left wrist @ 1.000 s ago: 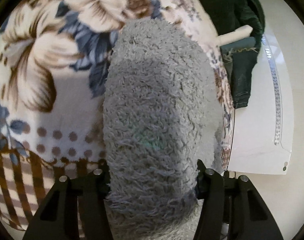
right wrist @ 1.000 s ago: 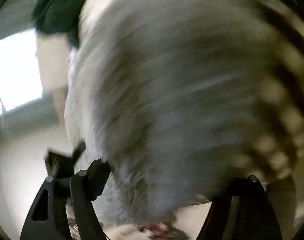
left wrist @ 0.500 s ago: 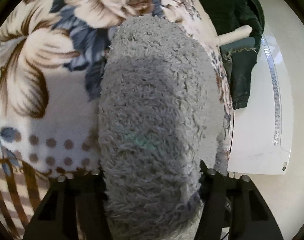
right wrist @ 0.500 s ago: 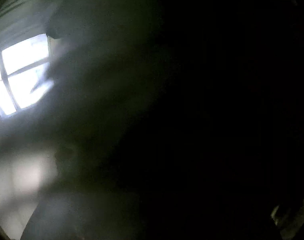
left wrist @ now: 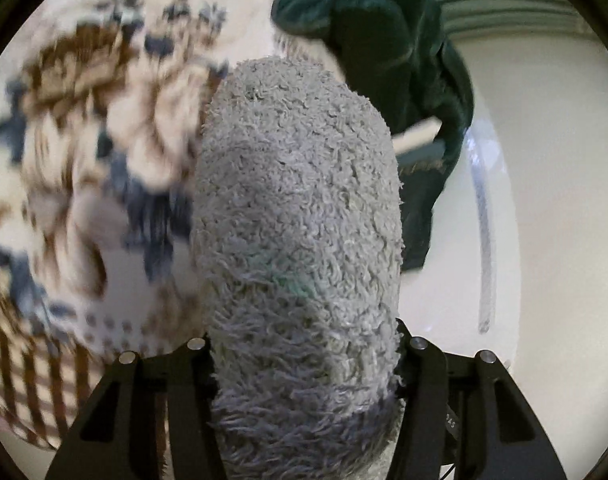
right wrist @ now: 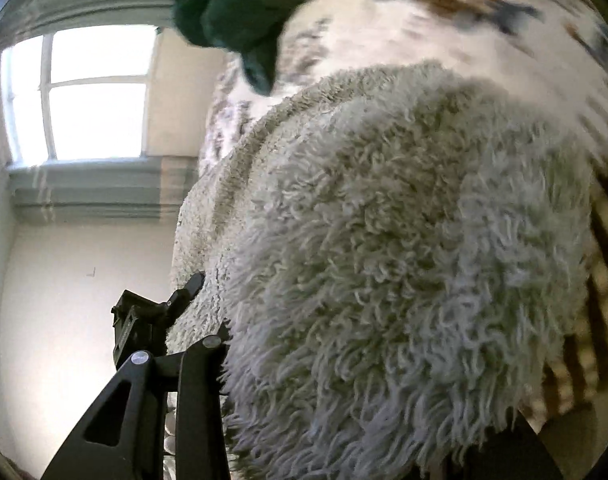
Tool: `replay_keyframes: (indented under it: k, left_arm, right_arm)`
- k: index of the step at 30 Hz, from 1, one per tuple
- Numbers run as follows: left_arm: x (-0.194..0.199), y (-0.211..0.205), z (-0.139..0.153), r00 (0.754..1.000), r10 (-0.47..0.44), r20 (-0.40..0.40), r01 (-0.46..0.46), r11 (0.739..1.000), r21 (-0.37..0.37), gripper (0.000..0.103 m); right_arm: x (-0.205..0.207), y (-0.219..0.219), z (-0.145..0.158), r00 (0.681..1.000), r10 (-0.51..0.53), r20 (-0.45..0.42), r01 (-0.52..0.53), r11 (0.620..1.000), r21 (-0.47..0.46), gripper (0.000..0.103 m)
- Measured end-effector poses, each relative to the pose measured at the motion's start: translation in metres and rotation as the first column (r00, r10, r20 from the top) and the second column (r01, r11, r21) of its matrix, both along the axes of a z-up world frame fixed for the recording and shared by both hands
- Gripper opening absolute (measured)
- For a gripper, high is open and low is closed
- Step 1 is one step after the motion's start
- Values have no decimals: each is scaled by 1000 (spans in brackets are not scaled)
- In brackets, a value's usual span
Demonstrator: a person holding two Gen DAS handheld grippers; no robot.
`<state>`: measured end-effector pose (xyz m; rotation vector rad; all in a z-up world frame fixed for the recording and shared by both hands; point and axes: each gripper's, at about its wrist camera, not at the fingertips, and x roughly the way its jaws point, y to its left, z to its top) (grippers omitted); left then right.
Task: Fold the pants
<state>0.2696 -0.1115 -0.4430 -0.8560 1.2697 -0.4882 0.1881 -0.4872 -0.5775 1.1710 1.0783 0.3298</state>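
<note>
Left wrist: left gripper [left wrist: 301,364] clamped on a thick fold of grey fleecy pants [left wrist: 299,208], above the floral blanket [left wrist: 83,128]; dark green garment [left wrist: 392,52] behind. Right wrist: right gripper [right wrist: 344,380] closing, pants bulging between the jaws and hiding the right finger.

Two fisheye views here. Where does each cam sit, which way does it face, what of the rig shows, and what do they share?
Left wrist: on the left gripper, looking forward and down along its fingers at the fleece pants clamped between them; floral blanket, dark garment and floor behind. Only its black fingers show.
Right wrist: on the right gripper, rolled, facing the pants up close, window at left. One finger shows; jaws closing on fleece.
Shared: pants, blanket, dark garment.
</note>
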Motion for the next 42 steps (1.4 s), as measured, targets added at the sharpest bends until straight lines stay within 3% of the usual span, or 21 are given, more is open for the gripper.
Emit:
replay_keyframes:
  k: [3, 8, 14, 19, 23, 25, 27, 29, 32, 35, 38, 41, 42]
  left_arm:
    - [41, 33, 18, 998, 36, 54, -36, 999, -5, 51]
    - [141, 99, 27, 990, 78, 118, -78, 997, -1, 51]
    - [278, 181, 17, 981, 73, 178, -79, 997, 27, 51]
    - [371, 247, -21, 976, 75, 203, -85, 996, 36, 51]
    - [421, 284, -79, 988, 41, 151, -52, 996, 67, 52]
    - [428, 291, -108, 996, 15, 83, -28, 987, 159, 53]
    - [424, 301, -129, 1000, 8, 23, -12, 983, 181, 58]
    - [409, 307, -129, 999, 25, 38, -31, 984, 175, 63]
    - [397, 306, -124, 998, 34, 45, -44, 969, 244, 72]
    - [388, 303, -113, 997, 32, 66, -52, 942, 333, 80]
    - [379, 294, -93, 995, 33, 91, -71, 887, 457, 86]
    - [365, 289, -77, 993, 30, 117, -93, 812, 576, 88]
    - [361, 284, -71, 992, 22, 125, -94, 788, 609, 94]
  right_arm:
    - [52, 31, 25, 998, 34, 44, -33, 999, -16, 42]
    - [149, 94, 38, 991, 76, 110, -71, 997, -43, 42]
    - [271, 201, 17, 984, 87, 158, -78, 995, -61, 42]
    - [358, 267, -23, 979, 97, 180, -84, 993, -80, 42]
    - [383, 305, -69, 986, 112, 122, -92, 983, -161, 42]
    - [378, 319, -98, 989, 143, 36, -134, 973, -187, 44]
    - [367, 324, -108, 987, 159, -2, -155, 964, -214, 60]
    - [352, 321, -106, 984, 179, -20, -178, 951, -253, 71]
    - [351, 316, -100, 977, 197, -85, -214, 920, -328, 92]
    - [327, 305, -84, 971, 204, -126, -239, 859, -453, 98]
    - [326, 308, -62, 964, 213, -162, -268, 773, -575, 99]
    - [326, 313, -23, 964, 197, -179, -266, 674, -689, 103]
    - [322, 314, -8, 967, 185, -176, -255, 635, -729, 103]
